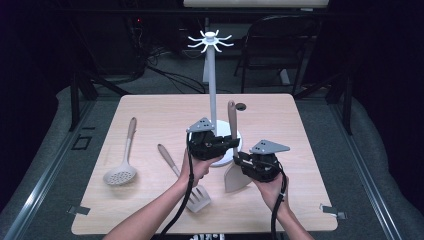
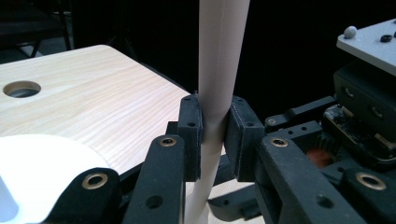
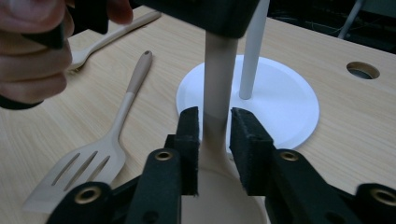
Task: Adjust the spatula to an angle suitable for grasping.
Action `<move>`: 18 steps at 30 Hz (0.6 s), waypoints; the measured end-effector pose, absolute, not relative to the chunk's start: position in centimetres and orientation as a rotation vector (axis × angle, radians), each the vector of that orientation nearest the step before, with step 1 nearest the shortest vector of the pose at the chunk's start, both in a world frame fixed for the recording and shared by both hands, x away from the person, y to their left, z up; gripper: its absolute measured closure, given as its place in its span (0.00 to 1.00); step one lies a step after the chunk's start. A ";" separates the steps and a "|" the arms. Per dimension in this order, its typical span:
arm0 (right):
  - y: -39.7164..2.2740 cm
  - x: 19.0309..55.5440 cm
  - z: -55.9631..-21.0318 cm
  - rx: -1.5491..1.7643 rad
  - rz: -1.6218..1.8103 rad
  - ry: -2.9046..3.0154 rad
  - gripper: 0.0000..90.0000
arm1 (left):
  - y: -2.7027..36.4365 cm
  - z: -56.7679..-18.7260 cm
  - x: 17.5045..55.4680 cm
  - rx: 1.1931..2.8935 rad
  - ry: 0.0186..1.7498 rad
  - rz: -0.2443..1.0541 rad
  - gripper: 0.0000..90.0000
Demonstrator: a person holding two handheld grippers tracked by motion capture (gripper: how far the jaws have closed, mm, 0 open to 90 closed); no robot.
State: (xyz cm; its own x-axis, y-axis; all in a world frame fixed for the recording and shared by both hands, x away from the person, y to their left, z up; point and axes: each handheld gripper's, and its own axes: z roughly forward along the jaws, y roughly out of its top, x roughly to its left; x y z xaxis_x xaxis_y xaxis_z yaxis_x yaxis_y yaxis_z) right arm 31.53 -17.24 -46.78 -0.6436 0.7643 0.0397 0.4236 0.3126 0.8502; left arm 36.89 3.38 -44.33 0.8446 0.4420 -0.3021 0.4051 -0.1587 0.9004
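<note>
Jaws of both grippers around spatula [image 1: 233, 150] handle, blade half-hidden.

In the left gripper view the spatula handle [image 2: 219, 70] runs off the top edge, and the white stand base [image 2: 37, 172] is cut by the left and bottom edges. In the right gripper view the spatula blade [image 3: 219, 200] is cut off below, and the handle's top hides behind the left gripper [image 3: 201, 11]
</note>
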 end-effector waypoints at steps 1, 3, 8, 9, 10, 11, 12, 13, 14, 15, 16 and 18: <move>-17.4 31.5 -46.8 1.063 1.270 2.214 0.76 | 3.6 -44.1 37.1 1.768 0.645 0.032 0.86; -17.5 31.5 -46.8 1.070 1.267 2.222 0.74 | 3.7 -43.9 37.1 1.764 0.642 0.035 0.86; -18.6 31.3 -46.9 1.098 1.235 2.250 0.53 | 4.1 -43.2 37.5 1.773 0.622 0.064 0.86; -19.1 31.4 -47.1 1.123 1.208 2.264 0.42 | 4.3 -43.0 37.6 1.775 0.621 0.066 0.86; -19.4 31.4 -47.1 1.129 1.191 2.260 0.39 | 4.4 -42.8 37.7 1.775 0.623 0.068 0.86; -19.6 31.4 -47.3 1.143 1.184 2.257 0.34 | 4.5 -42.7 37.8 1.778 0.620 0.076 0.86; -19.9 31.5 -47.4 1.163 1.160 2.263 0.28 | 4.7 -42.4 37.9 1.782 0.618 0.083 0.86; -19.9 31.5 -47.4 1.163 1.160 2.263 0.28 | 4.7 -42.4 37.9 1.782 0.618 0.083 0.86; -20.3 31.8 -47.6 1.204 1.118 2.284 0.19 | 4.8 -42.3 38.0 1.779 0.616 0.086 0.86; -20.3 31.8 -47.6 1.204 1.118 2.284 0.19 | 4.9 -42.1 38.1 1.779 0.616 0.089 0.86; -20.5 32.0 -47.8 1.220 1.099 2.294 0.16 | 4.9 -42.0 38.2 1.777 0.614 0.092 0.86; -21.1 32.5 -48.4 1.267 1.082 2.315 0.14 | 5.0 -41.7 38.4 1.781 0.612 0.097 0.86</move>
State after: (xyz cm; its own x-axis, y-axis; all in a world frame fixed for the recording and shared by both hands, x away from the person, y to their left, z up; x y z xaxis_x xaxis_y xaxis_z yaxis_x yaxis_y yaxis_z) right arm 32.46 -21.15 -48.42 -0.5719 0.8144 0.0987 0.5981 0.3316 0.7296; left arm 38.37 5.04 -41.69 0.8586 0.4504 -0.2447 0.3521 -0.1714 0.9201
